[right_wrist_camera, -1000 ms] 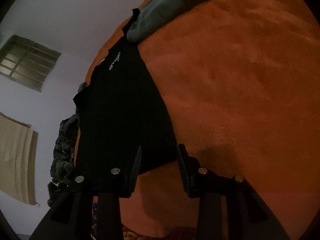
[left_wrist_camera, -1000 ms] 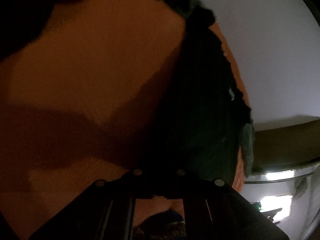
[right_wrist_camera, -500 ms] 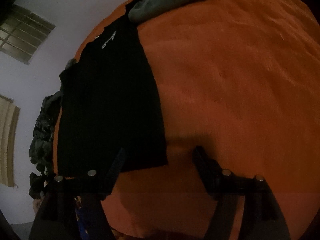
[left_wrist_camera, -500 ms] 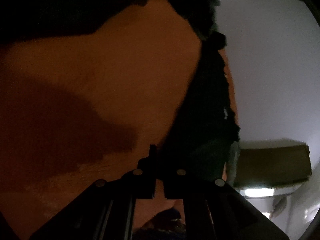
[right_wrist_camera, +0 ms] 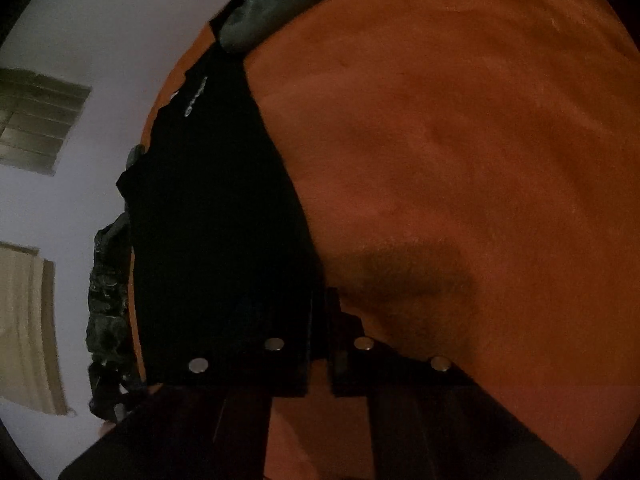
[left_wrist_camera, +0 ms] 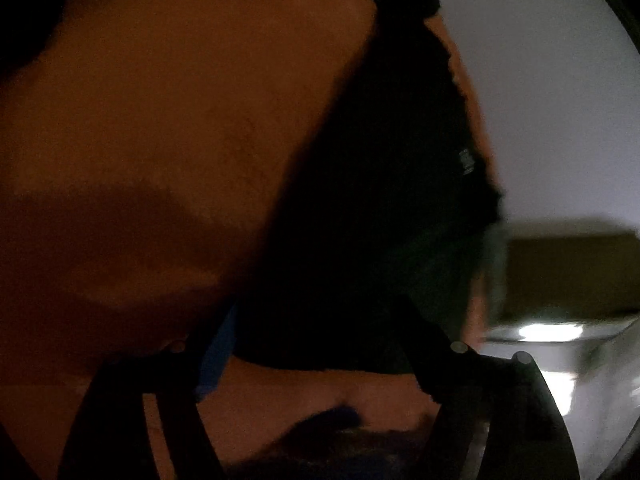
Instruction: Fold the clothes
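A black garment with small white lettering lies flat along the left side of an orange bedcover. My right gripper is shut at the garment's near right corner, and the cloth's edge runs in between its fingers. In the left wrist view the same black garment lies ahead. My left gripper is spread wide, its jaws opening, and the garment's near edge lies between the fingers with no pad pressing on it. One left finger shows a blue pad.
A grey garment lies at the far end of the bed, and a dark heap of clothes hangs at its left edge. Beyond are a white wall, a window and a curtain. The scene is dim.
My left gripper went from shut to wide open and now straddles the garment's near edge. My right gripper opened wide over the corner, then shut on it. Both came closer to the cloth.
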`<state>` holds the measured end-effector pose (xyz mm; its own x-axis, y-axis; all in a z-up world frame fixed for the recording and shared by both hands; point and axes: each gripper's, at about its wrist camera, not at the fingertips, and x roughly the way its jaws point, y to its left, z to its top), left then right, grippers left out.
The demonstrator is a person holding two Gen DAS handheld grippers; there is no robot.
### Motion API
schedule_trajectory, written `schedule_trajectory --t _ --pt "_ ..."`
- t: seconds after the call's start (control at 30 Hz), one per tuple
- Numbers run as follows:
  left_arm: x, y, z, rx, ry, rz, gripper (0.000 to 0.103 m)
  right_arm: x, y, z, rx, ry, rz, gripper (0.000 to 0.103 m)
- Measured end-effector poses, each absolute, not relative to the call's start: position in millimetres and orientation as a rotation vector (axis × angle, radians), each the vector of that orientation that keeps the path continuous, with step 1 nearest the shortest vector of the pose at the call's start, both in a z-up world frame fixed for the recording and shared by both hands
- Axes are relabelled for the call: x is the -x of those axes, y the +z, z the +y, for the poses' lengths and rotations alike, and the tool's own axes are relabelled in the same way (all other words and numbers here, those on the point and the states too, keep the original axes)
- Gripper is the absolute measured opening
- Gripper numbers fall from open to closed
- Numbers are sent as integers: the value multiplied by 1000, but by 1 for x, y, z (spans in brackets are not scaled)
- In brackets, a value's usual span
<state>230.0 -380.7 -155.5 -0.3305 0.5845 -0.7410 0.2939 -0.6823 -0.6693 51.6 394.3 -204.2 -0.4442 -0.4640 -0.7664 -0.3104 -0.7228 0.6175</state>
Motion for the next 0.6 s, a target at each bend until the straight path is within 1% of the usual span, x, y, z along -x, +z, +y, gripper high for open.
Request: schedule_trajectory --t 0.03,0.13,0.3,0.37,0.4,0.43,0.5,0.53,0.57,0.6 --pt "-228 -158 -378 1705 2132 -1105 77 -52 -203 393 -1598 -2340 -1099 4" --pt "-233 -152 -387 1711 2119 -1153 77 -56 -199 392 -1580 -2352 -1092 4" --pt "-241 -153 -402 1685 2096 -1239 77 -74 -188 396 -1501 -2316 -1186 4" --pt "-243 -158 -404 1685 2107 -1247 76 -72 -192 396 -1526 -2325 -1153 4" --pt "-244 -161 -406 1685 2113 -1251 68 -70 -195 396 -1554 -2335 -1129 4" --pt "-245 -164 -407 1685 2119 -1255 40 -69 -199 397 -1566 -2336 -1145 4" --pt "-247 -169 -409 1684 2129 -1265 6 -66 -206 397 -1585 -2335 -1184 4" --pt "-252 -171 -413 1639 2106 -1335 6 -67 -205 396 -1568 -2339 -1188 4" --pt "-256 -168 -413 1601 2135 -1346 6 -68 -203 395 -1549 -2342 -1191 4" --pt "-258 -165 -411 1574 2166 -1302 6 -69 -205 394 -1539 -2338 -1204 4"
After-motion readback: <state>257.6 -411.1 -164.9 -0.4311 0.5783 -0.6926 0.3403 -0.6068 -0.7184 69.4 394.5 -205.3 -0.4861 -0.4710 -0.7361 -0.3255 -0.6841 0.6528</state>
